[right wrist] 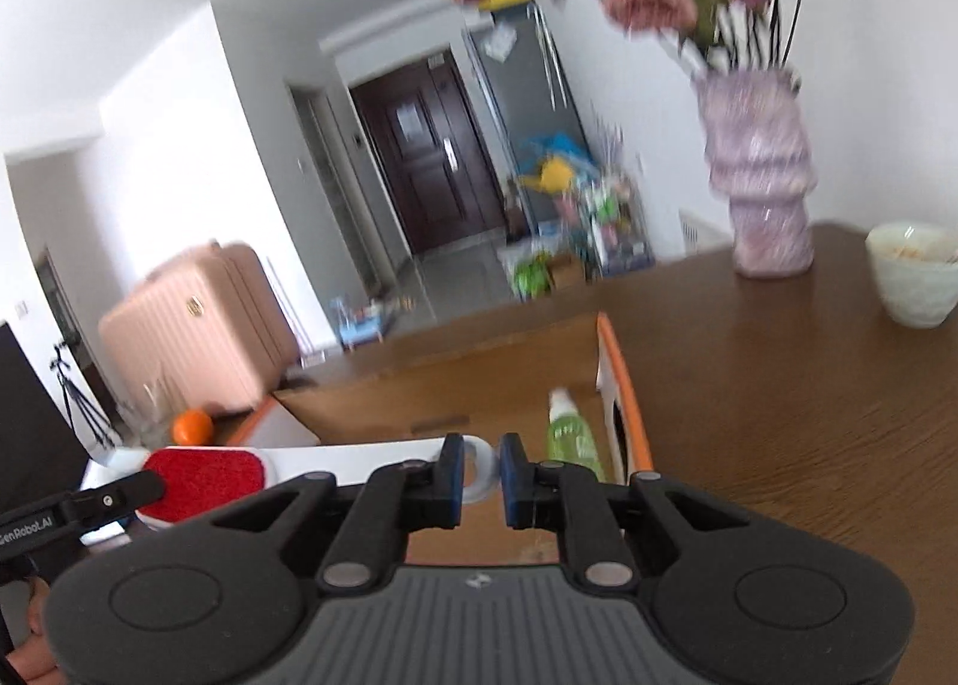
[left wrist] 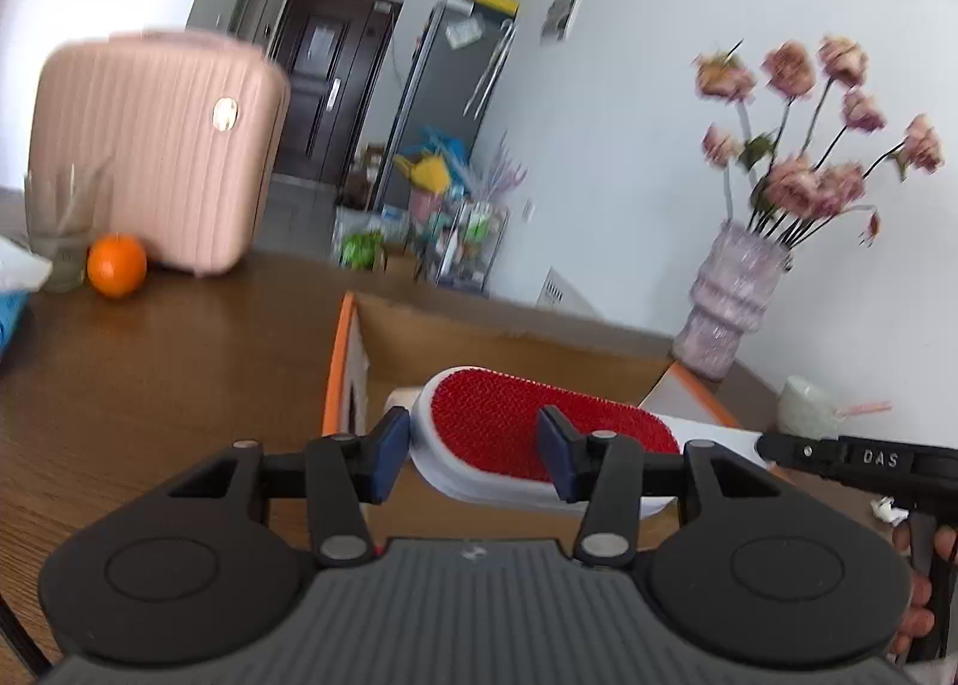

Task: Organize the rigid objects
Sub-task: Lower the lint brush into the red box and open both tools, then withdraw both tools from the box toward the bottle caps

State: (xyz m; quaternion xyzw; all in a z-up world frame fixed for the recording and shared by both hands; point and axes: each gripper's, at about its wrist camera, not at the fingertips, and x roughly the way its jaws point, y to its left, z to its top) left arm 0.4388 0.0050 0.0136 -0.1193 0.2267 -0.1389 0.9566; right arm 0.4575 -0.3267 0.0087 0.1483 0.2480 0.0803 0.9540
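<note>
A lint brush with a red pad and a white body hangs over an open cardboard box with orange edges. My left gripper is shut on the brush's head, one blue pad on each side. In the right wrist view the brush stretches from the left to my right gripper, which is shut on the white ring at the handle's end. Inside the box lies a green bottle. The frames are blurred by motion.
The box stands on a brown wooden table. At the table's back left are a pink case, an orange and a glass. A vase of flowers and a white bowl stand at the right.
</note>
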